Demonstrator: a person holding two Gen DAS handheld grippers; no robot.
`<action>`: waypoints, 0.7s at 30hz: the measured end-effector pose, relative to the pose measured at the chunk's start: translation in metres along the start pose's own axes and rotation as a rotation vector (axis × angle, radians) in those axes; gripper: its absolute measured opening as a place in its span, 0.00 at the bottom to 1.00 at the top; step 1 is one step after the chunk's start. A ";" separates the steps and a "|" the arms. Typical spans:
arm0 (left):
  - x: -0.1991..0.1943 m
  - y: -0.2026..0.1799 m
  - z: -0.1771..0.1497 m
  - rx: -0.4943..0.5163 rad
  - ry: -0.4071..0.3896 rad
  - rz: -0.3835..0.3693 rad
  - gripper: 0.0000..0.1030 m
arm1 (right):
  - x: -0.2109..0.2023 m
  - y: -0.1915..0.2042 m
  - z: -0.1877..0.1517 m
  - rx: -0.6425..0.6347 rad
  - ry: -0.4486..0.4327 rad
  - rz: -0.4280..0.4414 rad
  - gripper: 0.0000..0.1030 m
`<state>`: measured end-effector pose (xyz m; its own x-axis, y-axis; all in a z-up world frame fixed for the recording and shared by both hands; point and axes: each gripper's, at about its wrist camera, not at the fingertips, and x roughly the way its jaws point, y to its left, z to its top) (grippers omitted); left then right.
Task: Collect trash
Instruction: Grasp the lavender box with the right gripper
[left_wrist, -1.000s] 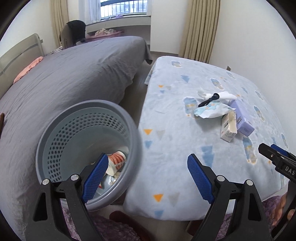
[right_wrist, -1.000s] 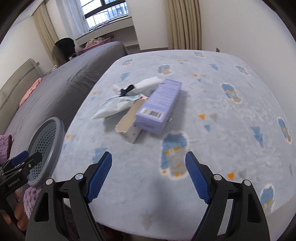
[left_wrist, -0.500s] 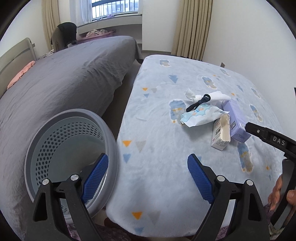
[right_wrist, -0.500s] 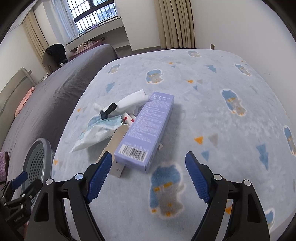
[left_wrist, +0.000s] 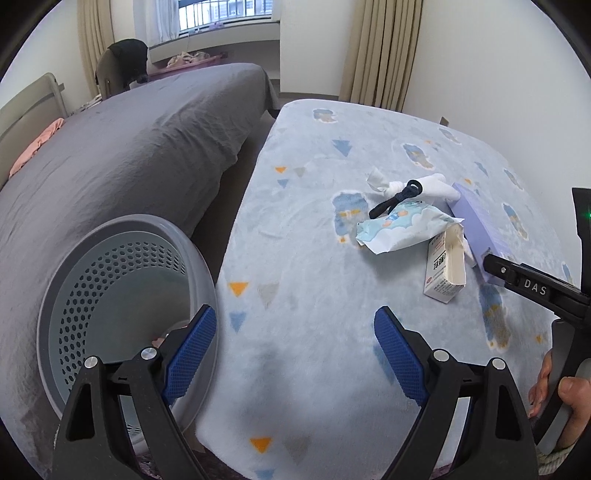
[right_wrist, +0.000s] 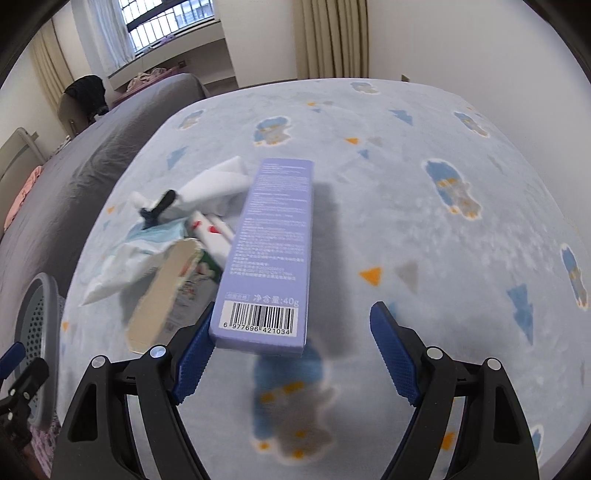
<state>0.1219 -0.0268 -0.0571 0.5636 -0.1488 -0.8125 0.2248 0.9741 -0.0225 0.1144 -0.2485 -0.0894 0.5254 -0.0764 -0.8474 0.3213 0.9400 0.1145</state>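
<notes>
A pile of trash lies on the light blue patterned bed. It holds a purple box, an open white carton, a crumpled blue wrapper, white tissue and a black handled item. My right gripper is open, its jaws on either side of the near end of the purple box. My left gripper is open and empty over the bed's near edge, beside the grey perforated basket.
A grey-covered bed stands to the left of the patterned bed with a narrow gap between them. A window, curtains and a dark chair are at the back. A white wall borders the right side.
My right gripper has moved forward to the purple box, which now sits between its open jaws. My left gripper has risen and shifted right, away from the basket's inside.
</notes>
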 end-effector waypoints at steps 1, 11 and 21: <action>0.001 -0.001 0.000 0.001 0.001 -0.001 0.83 | 0.001 -0.007 -0.001 0.007 0.005 -0.013 0.76; 0.006 -0.010 0.001 0.013 0.005 -0.013 0.83 | -0.008 -0.035 -0.005 0.029 -0.002 0.027 0.76; 0.006 -0.019 0.003 0.028 0.001 -0.016 0.83 | 0.007 -0.026 0.025 -0.024 -0.008 0.042 0.76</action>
<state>0.1233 -0.0465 -0.0597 0.5590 -0.1644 -0.8127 0.2564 0.9664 -0.0191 0.1294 -0.2819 -0.0855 0.5442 -0.0396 -0.8380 0.2799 0.9502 0.1369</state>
